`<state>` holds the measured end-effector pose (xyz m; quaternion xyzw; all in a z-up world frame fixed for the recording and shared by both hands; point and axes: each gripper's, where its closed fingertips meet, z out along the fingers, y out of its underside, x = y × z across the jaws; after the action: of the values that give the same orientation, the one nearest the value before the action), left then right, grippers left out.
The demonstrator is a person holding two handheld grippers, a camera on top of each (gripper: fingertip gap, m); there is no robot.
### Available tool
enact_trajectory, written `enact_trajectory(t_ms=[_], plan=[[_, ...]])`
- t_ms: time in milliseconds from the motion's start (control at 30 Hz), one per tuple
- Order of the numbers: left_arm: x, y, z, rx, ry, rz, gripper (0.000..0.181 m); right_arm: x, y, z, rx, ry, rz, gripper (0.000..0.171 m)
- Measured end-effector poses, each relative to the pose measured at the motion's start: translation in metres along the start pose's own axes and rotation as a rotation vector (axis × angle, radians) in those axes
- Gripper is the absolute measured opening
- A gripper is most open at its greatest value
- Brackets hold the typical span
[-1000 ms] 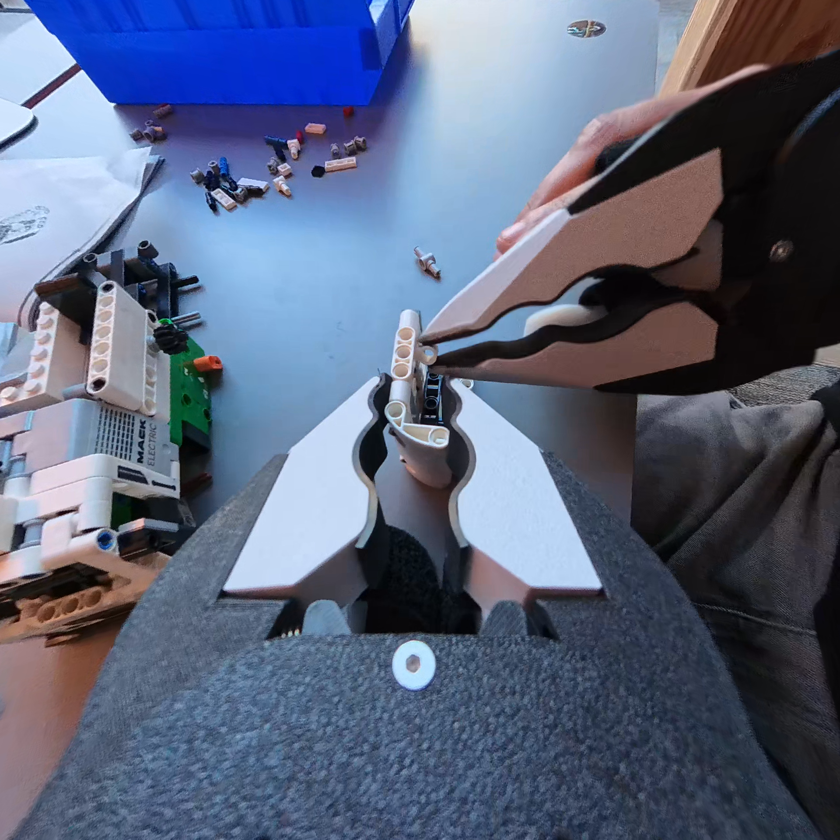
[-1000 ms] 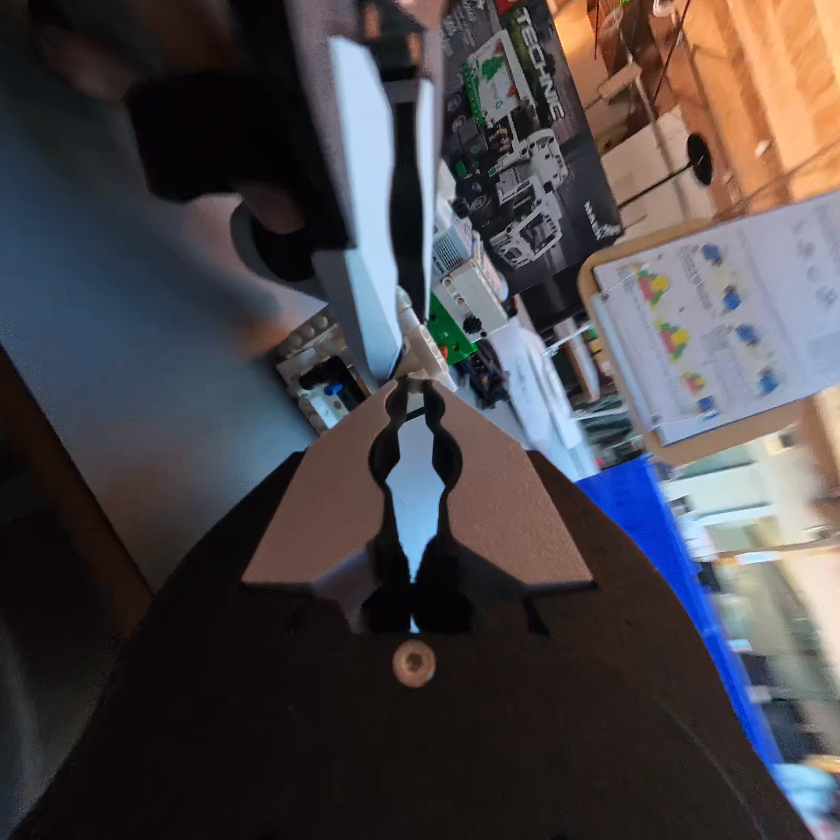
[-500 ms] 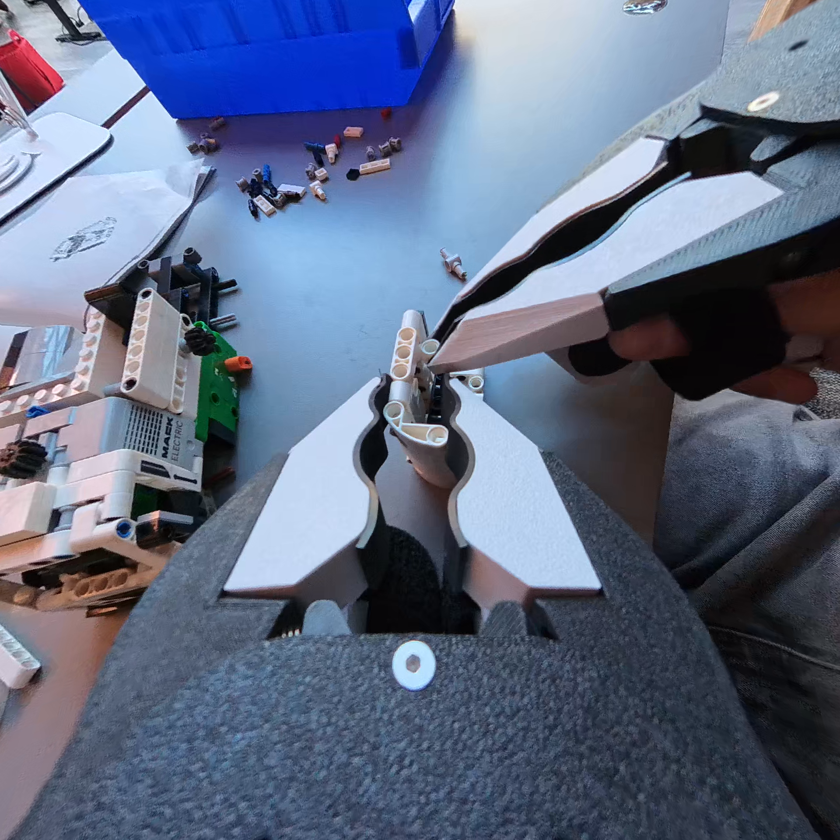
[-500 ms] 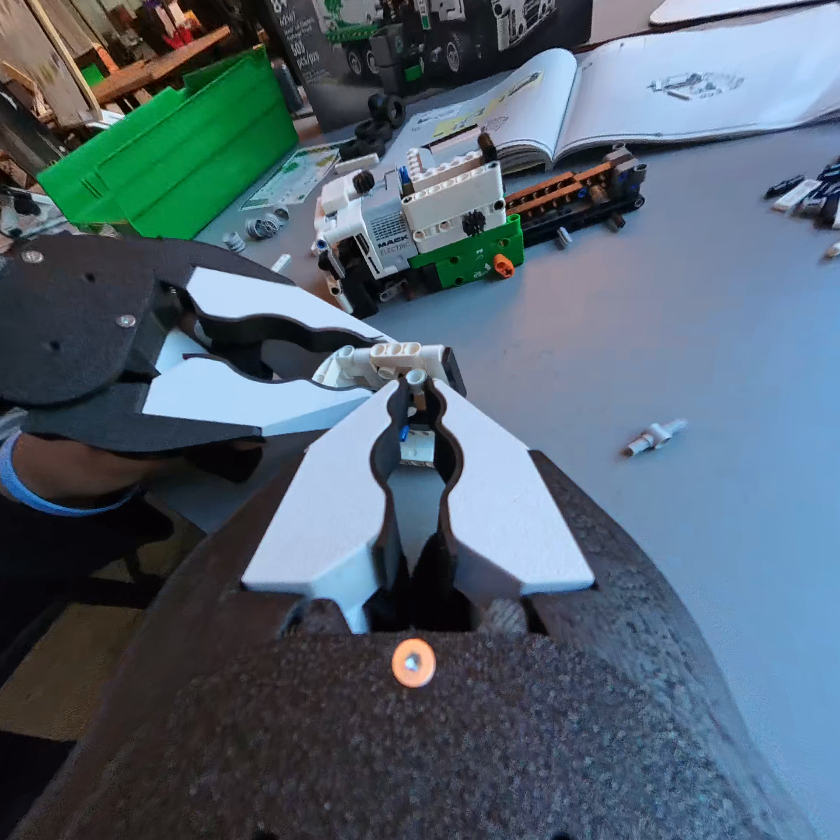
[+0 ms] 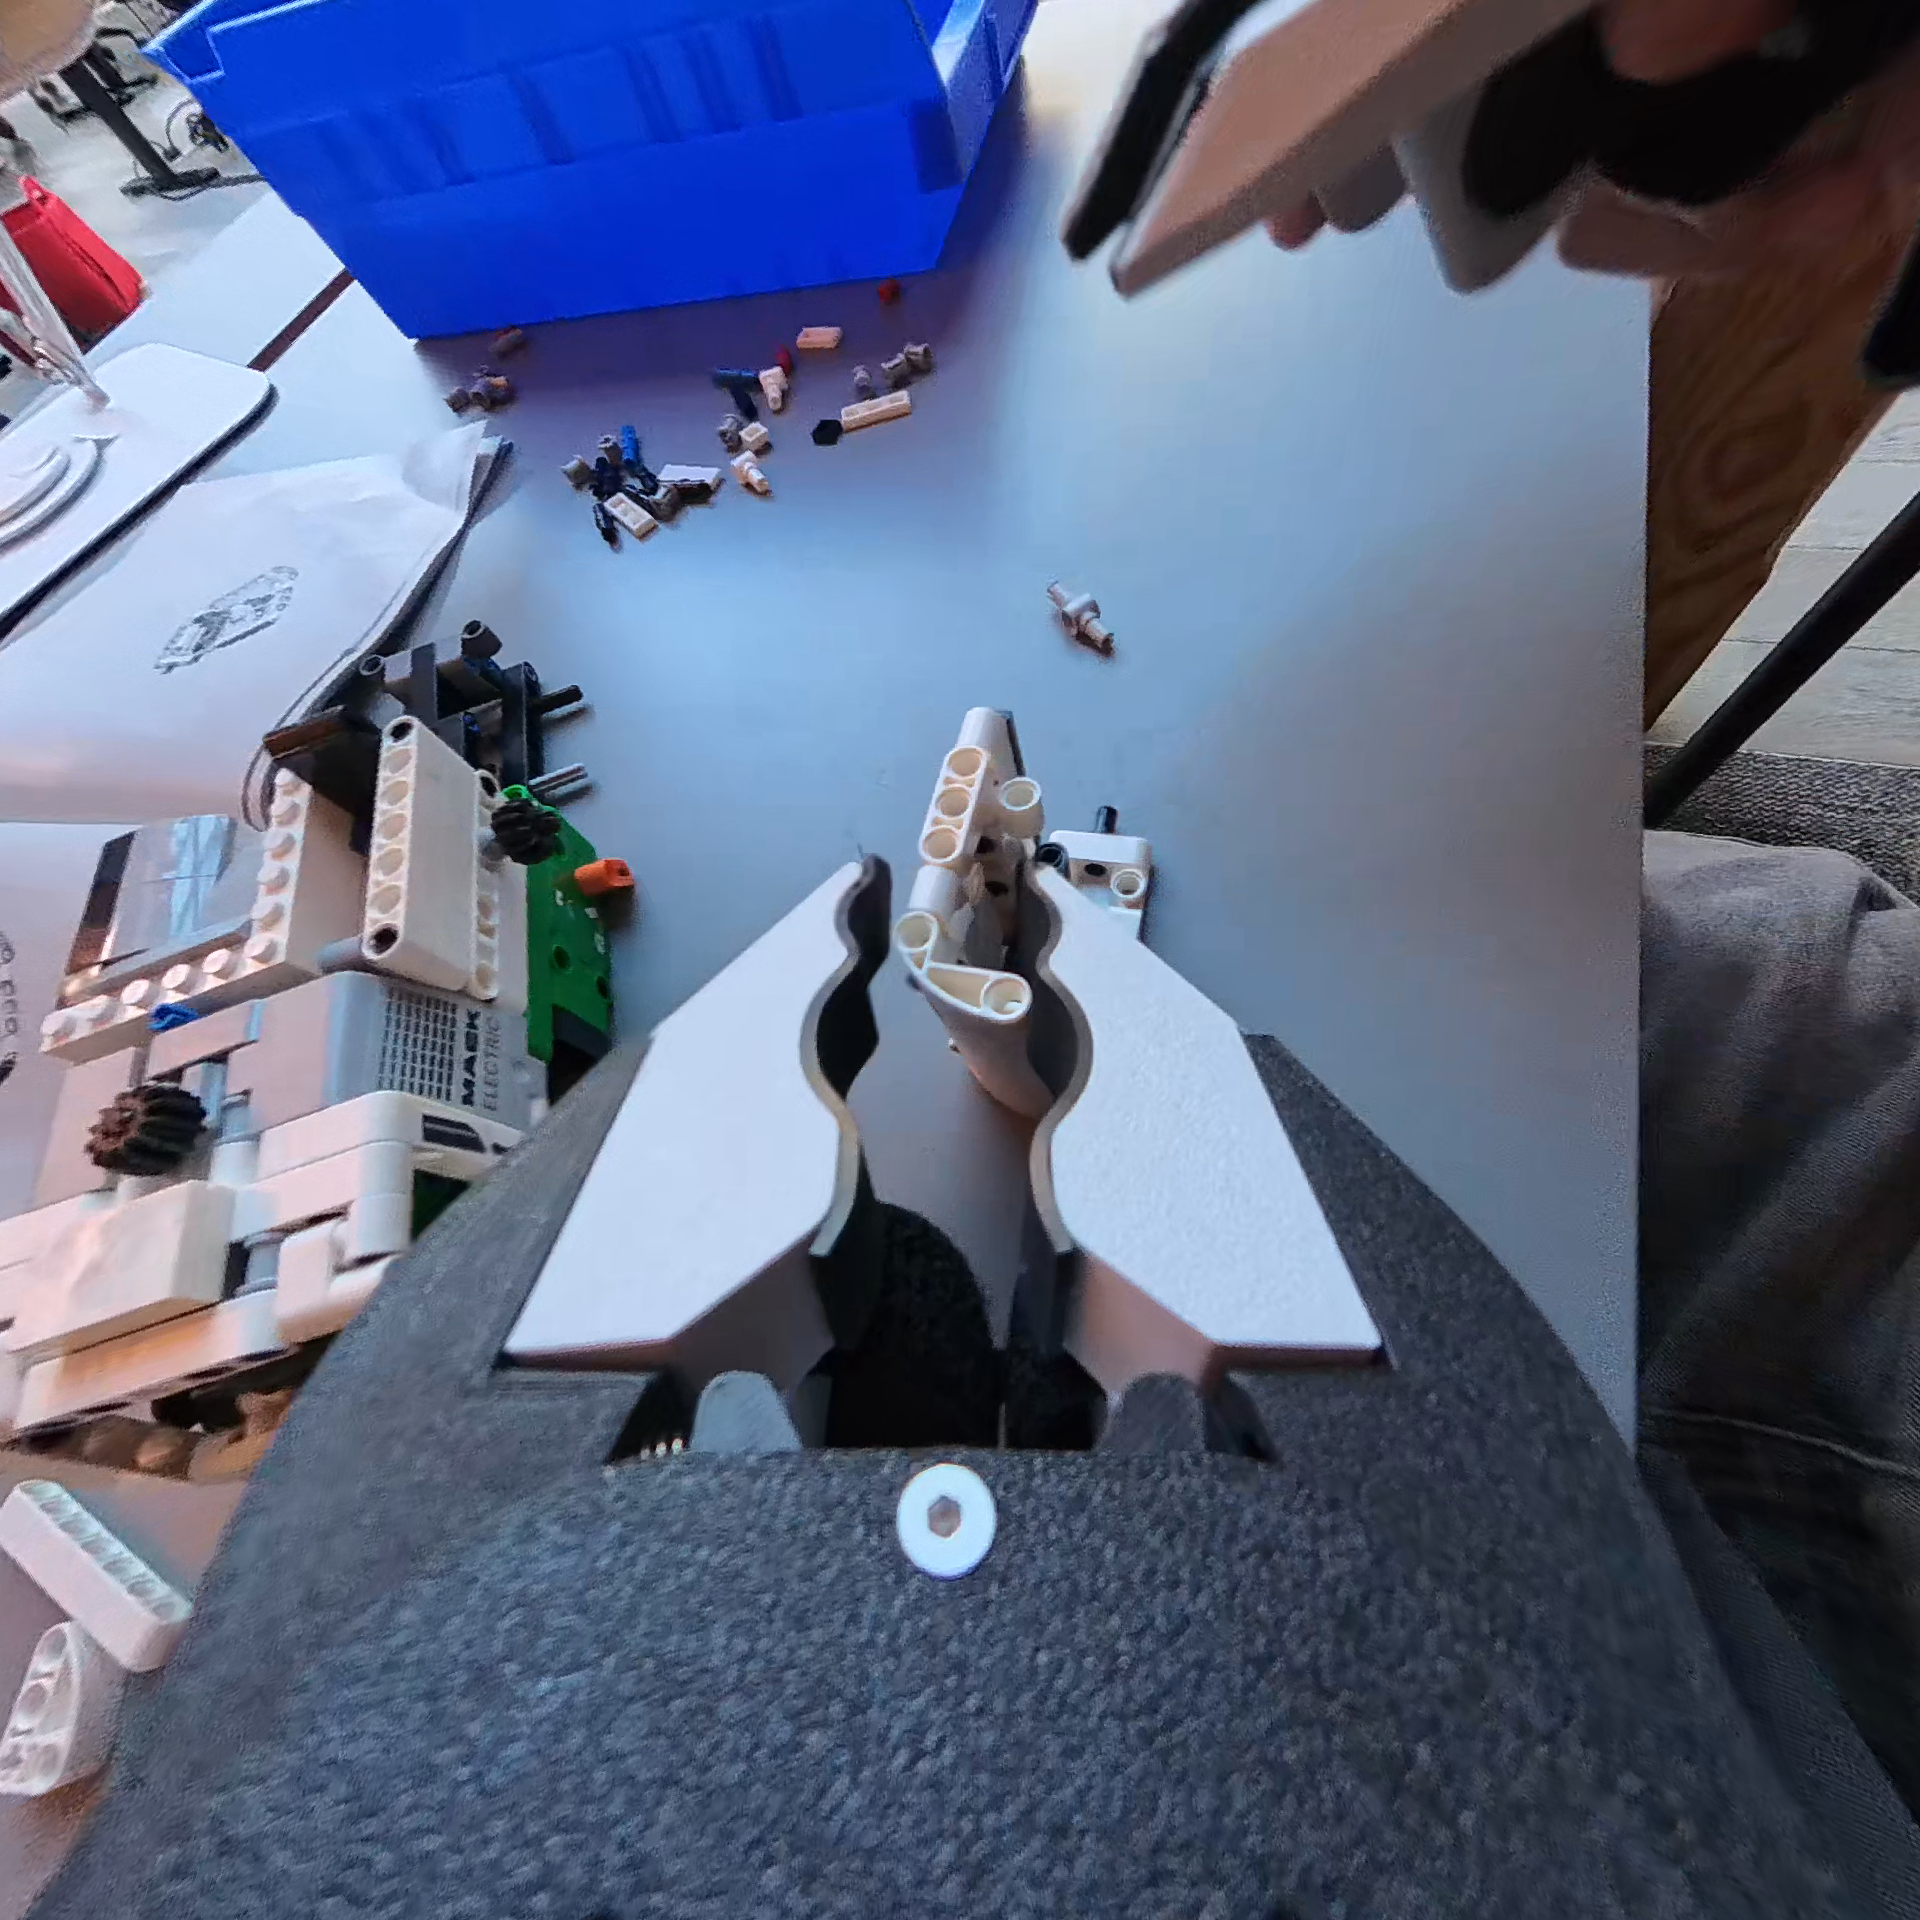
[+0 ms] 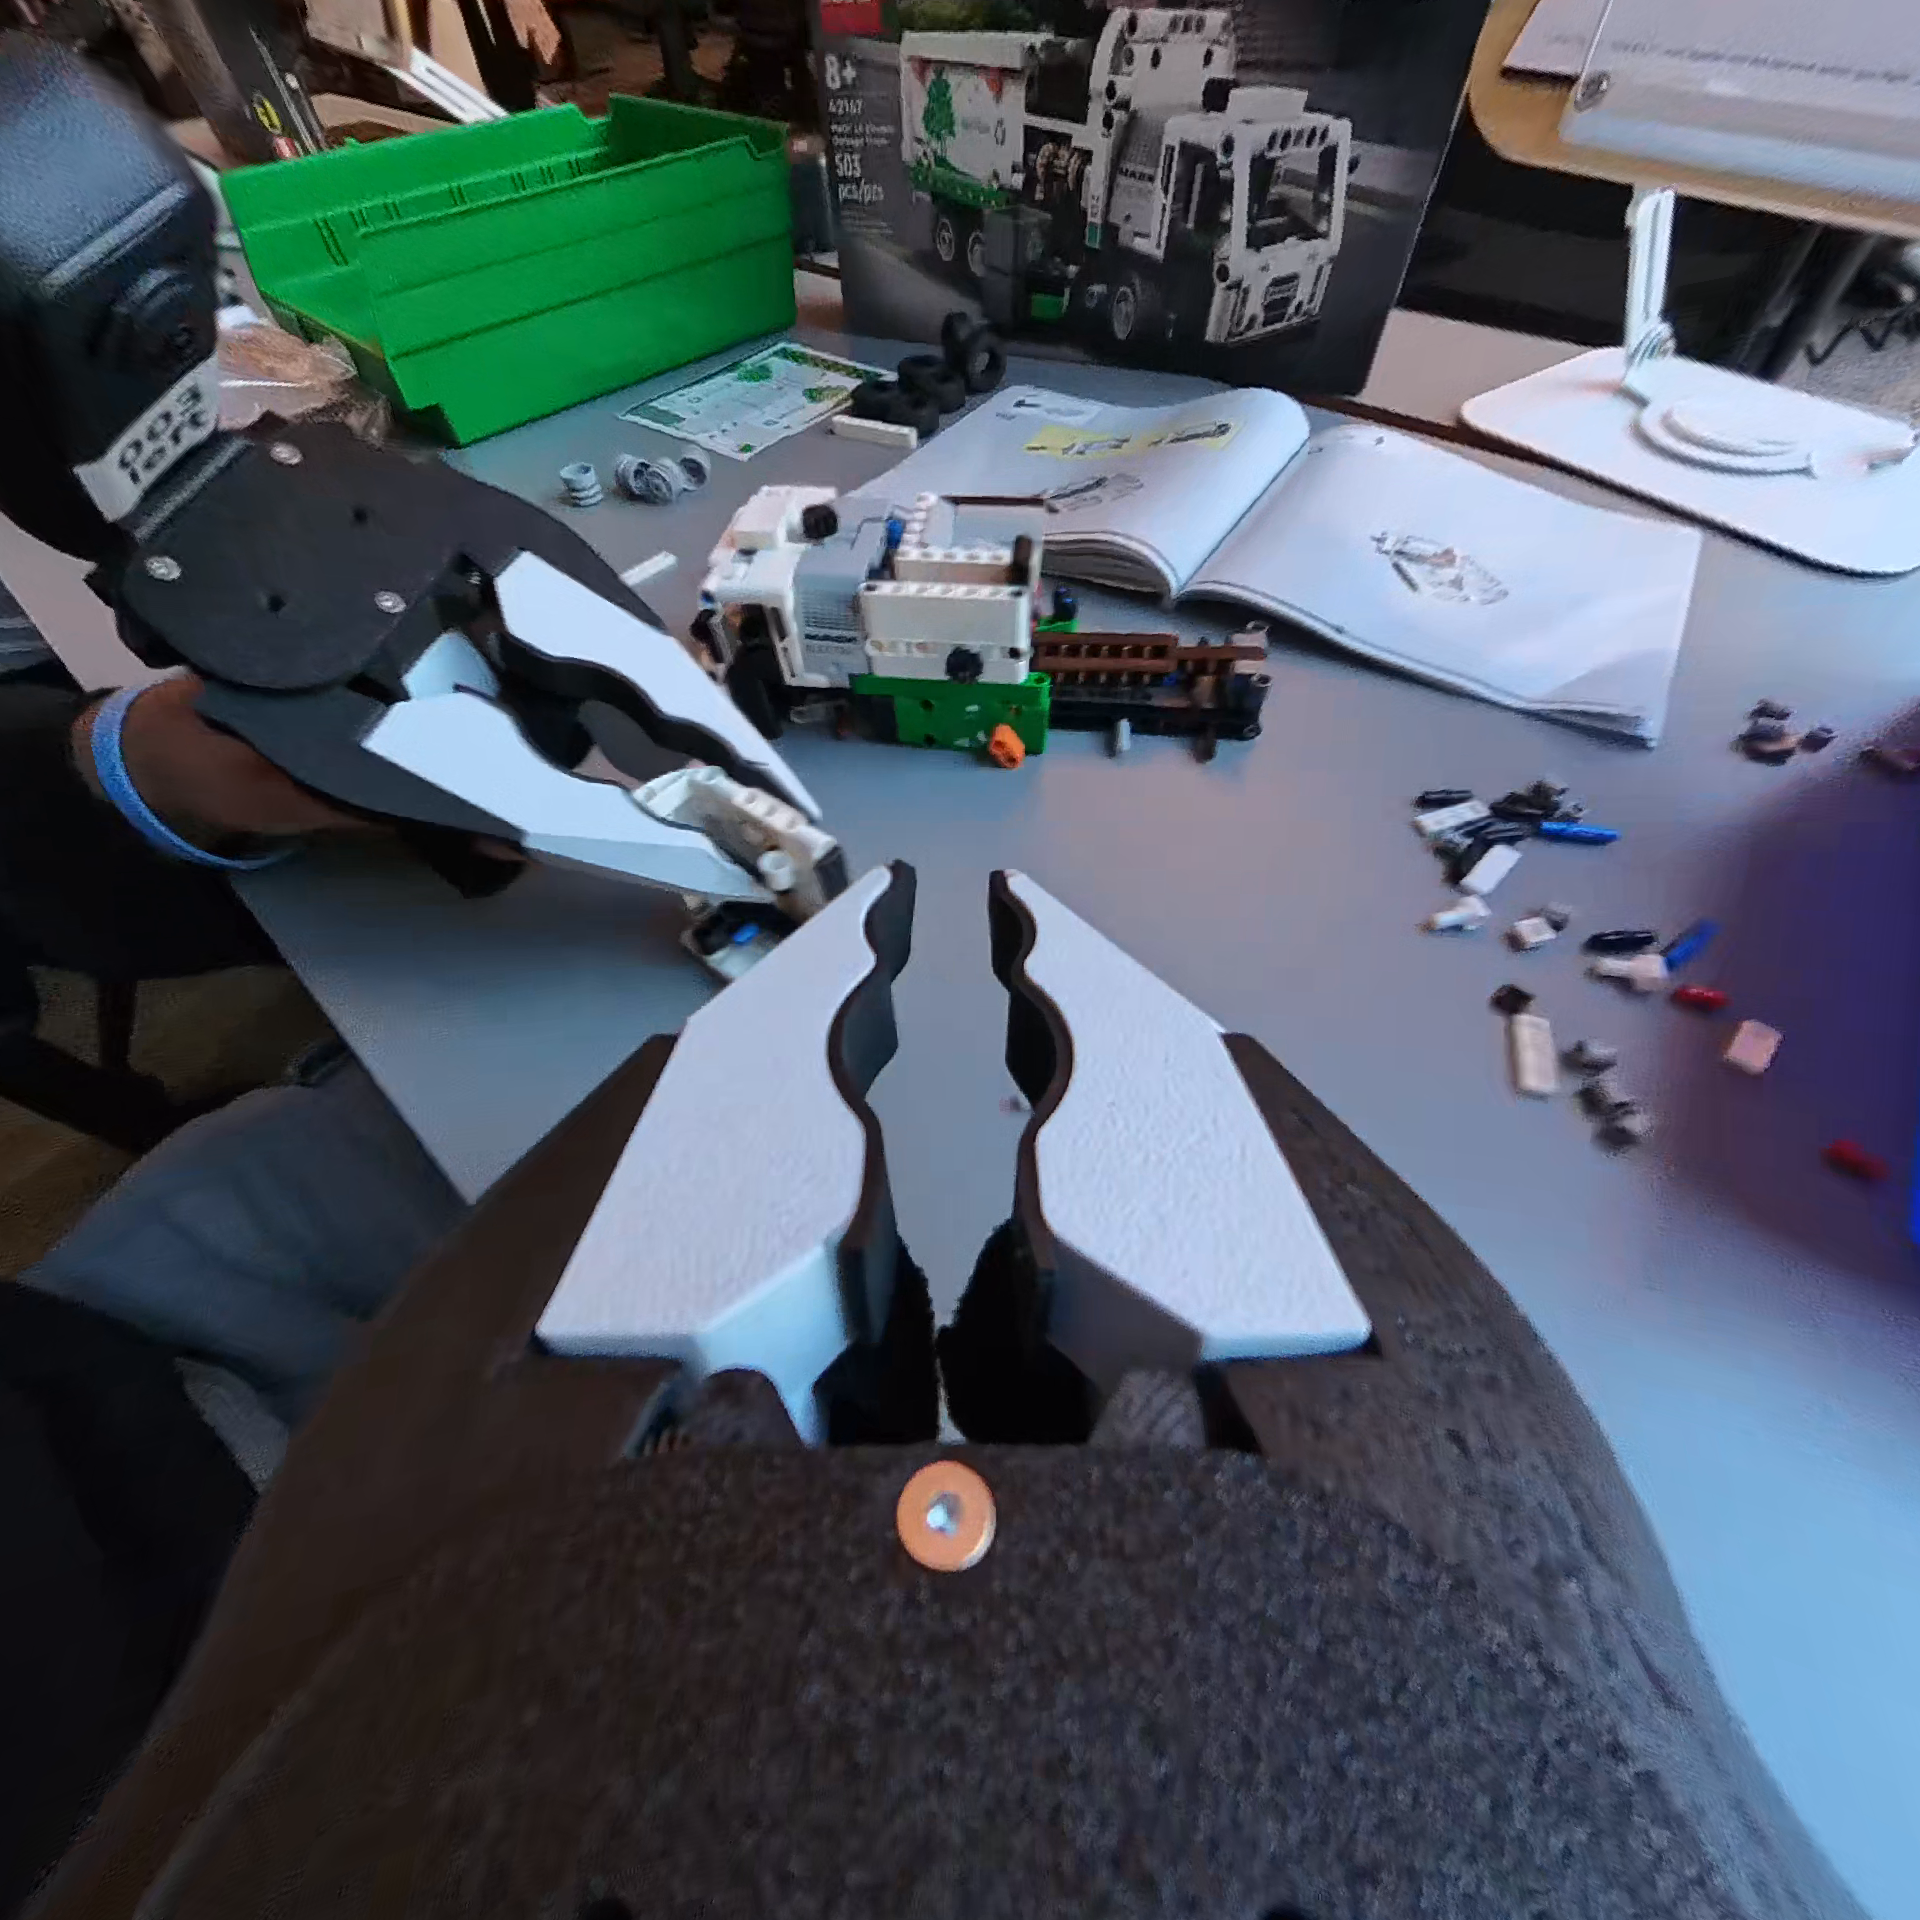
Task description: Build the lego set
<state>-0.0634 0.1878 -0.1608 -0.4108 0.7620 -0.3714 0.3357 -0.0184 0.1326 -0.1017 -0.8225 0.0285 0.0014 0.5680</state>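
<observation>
My left gripper (image 5: 951, 878) is shut on a white lego sub-assembly (image 5: 971, 935) made of beams and a curved panel, held low over the grey table (image 5: 1351, 727). It also shows in the right wrist view (image 6: 743, 810), clamped between the left gripper's fingers (image 6: 582, 821). A small white block with pins (image 5: 1101, 878) lies on the table just beyond the left fingertips. My right gripper (image 6: 945, 883) is open and empty, a little to the right of the sub-assembly and clear of it. It appears blurred at the top right of the left wrist view (image 5: 1195, 187). The part-built white and green truck (image 6: 883, 634) stands further back.
Loose small parts (image 6: 1538, 914) lie scattered to the right, before a blue bin (image 5: 623, 156). A single connector (image 5: 1081, 618) lies alone. An open manual (image 6: 1351, 540), the set's box (image 6: 1122, 177), a green bin (image 6: 520, 249) and tyres (image 6: 935, 384) stand behind the truck. White beams (image 5: 94, 1579) lie near the truck. Some 10 cm of space lies between my two pairs of fingers. The single connector (image 5: 1081, 618) lies around 8 cm away from my right fingertips.
My right gripper was pinched at the tip of the sub-assembly; it has let go, opened and pulled up and away. My left gripper still holds the sub-assembly in about the same place.
</observation>
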Motion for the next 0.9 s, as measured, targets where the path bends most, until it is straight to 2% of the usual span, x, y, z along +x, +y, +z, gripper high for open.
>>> enact_trajectory(t_ms=[133, 300, 400, 500, 700, 800, 900], plan=[[0.002, -0.004, -0.005, 0.042, 0.032, 0.000, 0.037, 0.061, 0.015, -0.001, -0.057, 0.113, 0.007, 0.014], [0.003, -0.012, -0.013, 0.112, 0.023, 0.021, 0.038, 0.089, 0.041, 0.005, -0.122, 0.095, 0.124, 0.016], [0.004, -0.013, -0.015, 0.120, 0.037, 0.006, 0.038, 0.078, 0.053, 0.010, -0.169, 0.045, 0.175, 0.016], [0.001, -0.014, -0.019, 0.140, 0.062, -0.048, 0.037, 0.046, 0.062, 0.012, -0.264, -0.070, 0.219, 0.016], [-0.005, -0.014, -0.022, 0.152, 0.104, -0.145, 0.037, 0.024, 0.082, 0.024, -0.412, -0.035, 0.104, 0.029], [-0.003, -0.012, -0.021, 0.140, 0.092, -0.122, 0.037, 0.024, 0.081, 0.032, -0.418, 0.003, 0.051, 0.027], [-0.002, -0.012, -0.021, 0.138, 0.083, -0.102, 0.035, 0.028, 0.083, 0.032, -0.454, 0.064, -0.059, 0.011]])
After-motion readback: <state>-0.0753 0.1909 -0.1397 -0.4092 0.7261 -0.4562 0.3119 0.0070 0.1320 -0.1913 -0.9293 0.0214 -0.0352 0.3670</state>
